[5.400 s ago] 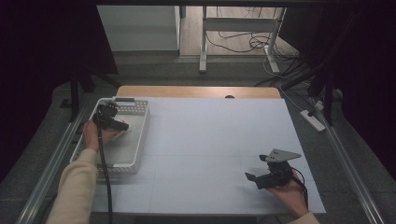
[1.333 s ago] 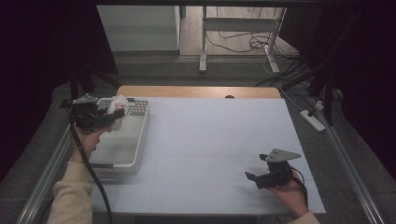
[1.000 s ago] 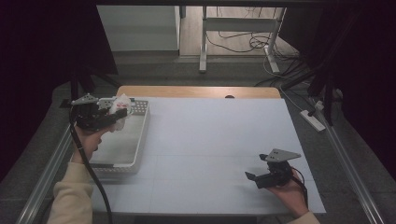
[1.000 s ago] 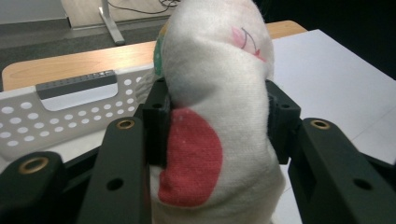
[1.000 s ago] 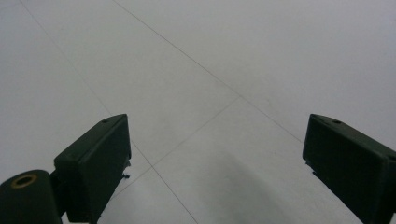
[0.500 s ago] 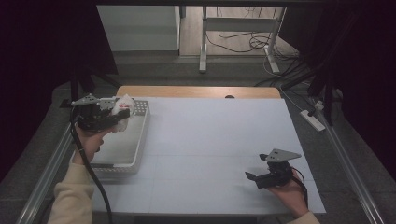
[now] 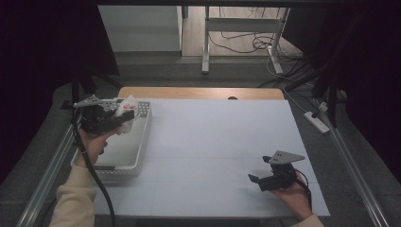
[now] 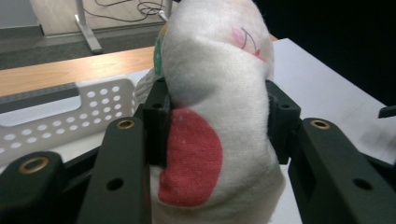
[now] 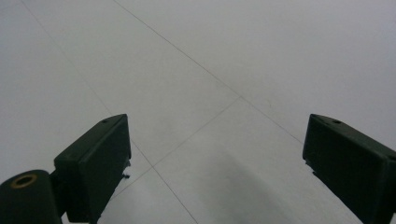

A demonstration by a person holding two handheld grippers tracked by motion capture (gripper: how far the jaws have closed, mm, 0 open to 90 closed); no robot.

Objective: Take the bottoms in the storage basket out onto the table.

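your left hand-held gripper (image 7: 124,119) is up above the white basket (image 7: 137,153), and it's pinching a rolled white sock (image 7: 128,105) with a red patch. in the left gripper view the sock (image 8: 217,116) bulges out between both black jaws, squeezed in at the waist, so that grip looks firm. the sock hangs in the air over the far end of the basket, clear of its floor, near the perforated far wall (image 8: 84,114).

your right hand-held gripper (image 7: 257,178) rests low at the near right of the desk (image 7: 222,142), well apart from the action. in the right gripper view its jaws stand spread wide with nothing between them, just bare white desk (image 9: 201,70) beneath.

so the step in hand, as i read it, is the lift-out: sock caught, raised, not yet set anywhere. the next move calls for you to carry it sideways over the basket's right rim and out onto the open desk, keeping the squeeze steady so the soft roll doesn't slip or unroll. watch the rim height as you cross. then lower until the sock touches the desk before you let the jaws go. the right one looks ready to help if the sock needs a second hold.
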